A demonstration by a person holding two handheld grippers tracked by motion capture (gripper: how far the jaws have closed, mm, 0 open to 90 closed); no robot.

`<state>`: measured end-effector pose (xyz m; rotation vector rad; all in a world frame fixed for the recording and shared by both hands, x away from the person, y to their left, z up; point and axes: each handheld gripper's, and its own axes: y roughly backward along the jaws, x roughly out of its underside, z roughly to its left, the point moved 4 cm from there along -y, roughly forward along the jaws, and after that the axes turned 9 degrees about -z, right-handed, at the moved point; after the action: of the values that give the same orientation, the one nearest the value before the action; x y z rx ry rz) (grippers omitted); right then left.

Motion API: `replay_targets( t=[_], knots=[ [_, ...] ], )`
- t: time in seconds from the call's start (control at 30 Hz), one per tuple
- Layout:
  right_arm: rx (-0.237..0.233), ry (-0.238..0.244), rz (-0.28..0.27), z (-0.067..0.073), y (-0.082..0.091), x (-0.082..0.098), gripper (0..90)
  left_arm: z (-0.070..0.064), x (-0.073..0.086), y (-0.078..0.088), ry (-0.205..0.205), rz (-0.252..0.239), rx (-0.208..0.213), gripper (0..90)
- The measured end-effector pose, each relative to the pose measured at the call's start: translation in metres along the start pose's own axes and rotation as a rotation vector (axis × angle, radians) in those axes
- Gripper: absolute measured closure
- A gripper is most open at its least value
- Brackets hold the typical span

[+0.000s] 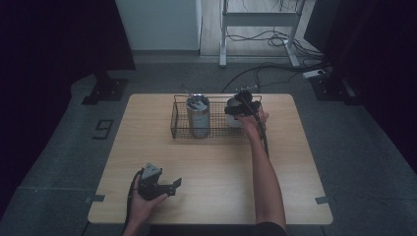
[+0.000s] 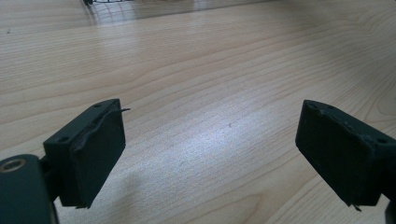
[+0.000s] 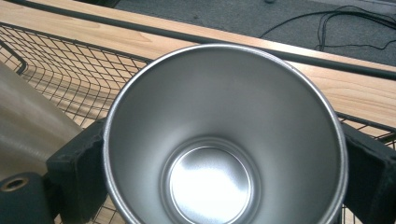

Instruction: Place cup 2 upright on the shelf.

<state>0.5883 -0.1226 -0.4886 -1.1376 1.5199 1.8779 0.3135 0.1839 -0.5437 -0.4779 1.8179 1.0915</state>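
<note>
- Two grippers were at work over a light wooden table [image 1: 216,191], one in each of the person's hands.
- The left gripper [image 1: 169,186] sat low at the near left part of the table, held in the left hand [image 1: 143,204], with the grey three-cornered plate [image 1: 151,170] on top; in the left gripper view its jaws stood wide apart with only bare wood between them, and the edge of the wire basket [image 2: 140,5] showed far off at the top.
- The right gripper [image 1: 235,109] was reached out to the far side of the table on an outstretched right arm [image 1: 265,172], over the right end of the wire basket [image 1: 183,132].
- In the right gripper view the jaws pressed against both sides of an open steel cup [image 3: 224,140], upright and empty, with its shiny bottom in plain sight and basket mesh beneath and behind it.
- The steel cup [image 1: 232,118] stood inside the basket at its right end.
- A taller metal tumbler [image 1: 198,115] stood in the basket left of the cup, near but apart from it, with something metallic in its mouth, too small to identify.
- Cables [image 1: 275,39] lay on the grey floor beyond the table.
</note>
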Motion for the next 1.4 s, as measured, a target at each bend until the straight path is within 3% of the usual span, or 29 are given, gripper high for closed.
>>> replay_targets(
  t=[0.37,0.43,0.67,0.83,1.03,1.07,1.23,1.4],
  knots=[
    [-0.002,-0.003,0.03,0.0,-0.009,0.013,6.1,-0.002,0.001,-0.002,-0.003,0.005,0.001,8.7],
    [-0.003,-0.012,0.026,-0.001,-0.008,0.013,6.1,-0.002,0.001,-0.002,-0.003,0.006,0.004,8.7],
    [0.0,0.022,0.038,0.001,-0.006,0.017,5.6,-0.005,0.003,-0.005,-0.01,0.016,0.007,8.7],
    [0.006,0.008,0.042,0.002,-0.005,0.017,5.0,-0.007,0.003,-0.005,-0.01,0.018,0.009,8.7],
    [0.0,-0.019,0.0,0.002,-0.001,0.012,0.8,-0.006,0.003,-0.006,-0.005,0.02,0.005,8.7],
    [-0.009,-0.044,-0.027,0.001,0.003,0.009,0.7,-0.007,0.003,-0.006,-0.005,0.022,0.003,8.6],
    [-0.003,-0.049,-0.046,0.0,0.008,0.006,0.0,-0.009,0.003,-0.006,-0.008,0.022,0.006,8.7],
    [-0.022,-0.085,-0.082,-0.004,0.017,0.002,0.0,-0.011,0.004,-0.008,-0.007,0.026,0.005,8.7]
  ],
)
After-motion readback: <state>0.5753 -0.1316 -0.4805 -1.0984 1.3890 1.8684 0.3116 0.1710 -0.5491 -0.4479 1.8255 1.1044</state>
